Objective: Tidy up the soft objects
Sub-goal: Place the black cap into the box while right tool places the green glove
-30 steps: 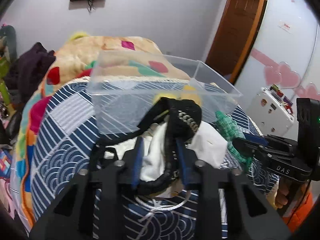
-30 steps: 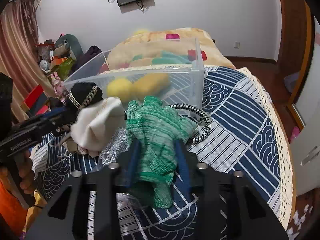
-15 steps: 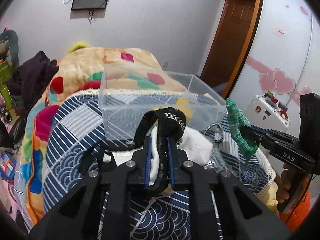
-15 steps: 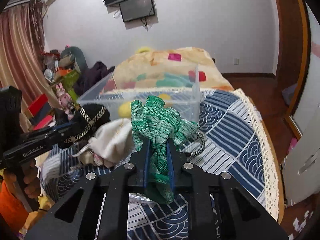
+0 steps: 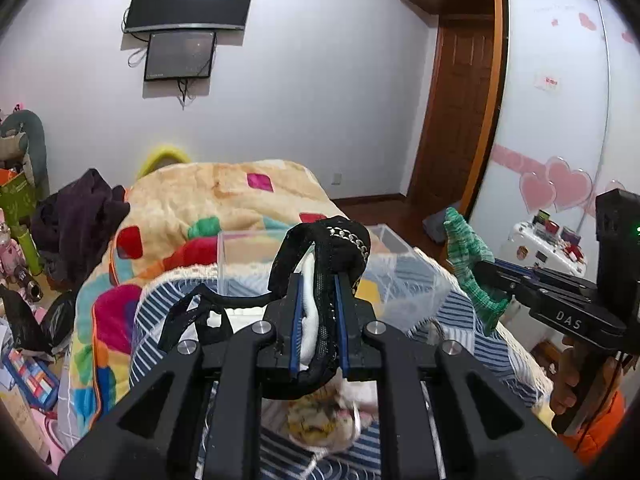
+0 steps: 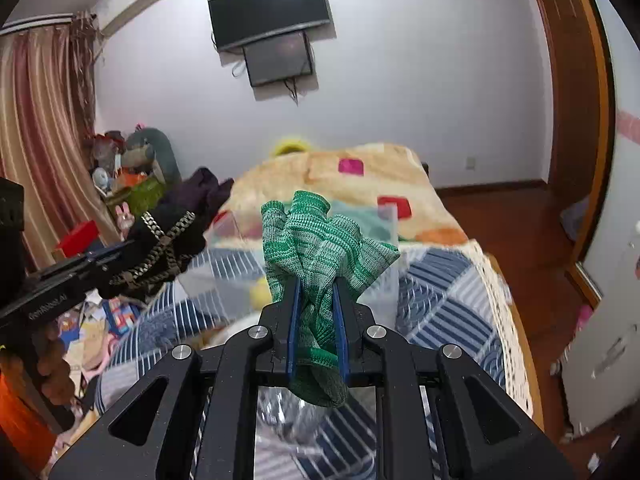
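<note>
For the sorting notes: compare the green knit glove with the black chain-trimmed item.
The green knit glove is plain striped knit; the black chain-trimmed item carries a metal chain. The glove sits in the right gripper, the black item in the left gripper. Both are clamped and lifted.

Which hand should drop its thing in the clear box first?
Probably the right gripper: its green knitted glove hangs just before the clear plastic box. The left gripper holds a black chain-trimmed fabric piece with a trailing strap.
</note>
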Action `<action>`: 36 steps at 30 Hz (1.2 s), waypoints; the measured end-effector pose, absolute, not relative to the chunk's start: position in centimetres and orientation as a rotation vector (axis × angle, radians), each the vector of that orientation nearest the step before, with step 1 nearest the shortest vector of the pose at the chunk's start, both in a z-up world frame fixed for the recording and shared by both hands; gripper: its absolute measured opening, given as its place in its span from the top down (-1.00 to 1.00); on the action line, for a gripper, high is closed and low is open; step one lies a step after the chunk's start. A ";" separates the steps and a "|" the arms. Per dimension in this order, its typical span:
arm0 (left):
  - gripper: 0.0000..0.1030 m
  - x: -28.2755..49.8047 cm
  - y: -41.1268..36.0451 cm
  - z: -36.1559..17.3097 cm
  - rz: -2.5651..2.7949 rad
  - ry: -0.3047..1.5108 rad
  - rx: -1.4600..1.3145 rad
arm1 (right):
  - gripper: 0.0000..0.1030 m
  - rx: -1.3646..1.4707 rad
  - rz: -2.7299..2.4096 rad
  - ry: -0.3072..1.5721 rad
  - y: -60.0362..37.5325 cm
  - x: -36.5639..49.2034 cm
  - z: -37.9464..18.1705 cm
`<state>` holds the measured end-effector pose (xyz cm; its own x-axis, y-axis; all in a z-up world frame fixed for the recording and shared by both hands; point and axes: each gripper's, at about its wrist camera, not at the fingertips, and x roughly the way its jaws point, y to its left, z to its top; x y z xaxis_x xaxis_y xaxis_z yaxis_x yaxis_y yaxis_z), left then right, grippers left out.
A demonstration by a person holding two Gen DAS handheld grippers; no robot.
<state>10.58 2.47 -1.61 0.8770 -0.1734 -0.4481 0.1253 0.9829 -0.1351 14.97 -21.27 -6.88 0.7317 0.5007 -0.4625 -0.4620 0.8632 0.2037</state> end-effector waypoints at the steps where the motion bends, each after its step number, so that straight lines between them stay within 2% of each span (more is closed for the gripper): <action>1: 0.73 11.0 2.5 -1.5 -0.154 0.471 -0.105 | 0.73 0.074 0.532 0.521 -21.1 15.3 -6.6; 8: 0.73 14.2 2.3 -1.4 -0.137 0.463 -0.090 | 0.73 0.035 0.517 0.475 -19.5 17.3 -5.3; 12: 0.73 16.7 2.2 -3.1 -0.124 0.506 -0.104 | 0.73 0.006 0.495 0.487 -18.5 18.8 -5.7; 23: 0.73 22.1 1.4 -7.9 -0.102 0.651 -0.057 | 0.73 -0.034 0.459 0.639 -17.2 22.5 -9.3; 32: 0.70 23.6 1.3 -9.5 -0.134 0.753 -0.078 | 0.73 -0.093 0.463 0.721 -16.7 23.1 -10.6; 36: 0.32 23.0 1.2 -8.7 -0.125 0.729 -0.061 | 0.72 -0.083 0.475 0.707 -17.2 22.4 -9.8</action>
<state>22.99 1.20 -8.71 0.7389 -0.1345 -0.6602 0.0923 0.9908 -0.0985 22.37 -17.23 -9.80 0.6588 0.3912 -0.6426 -0.4463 0.8908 0.0848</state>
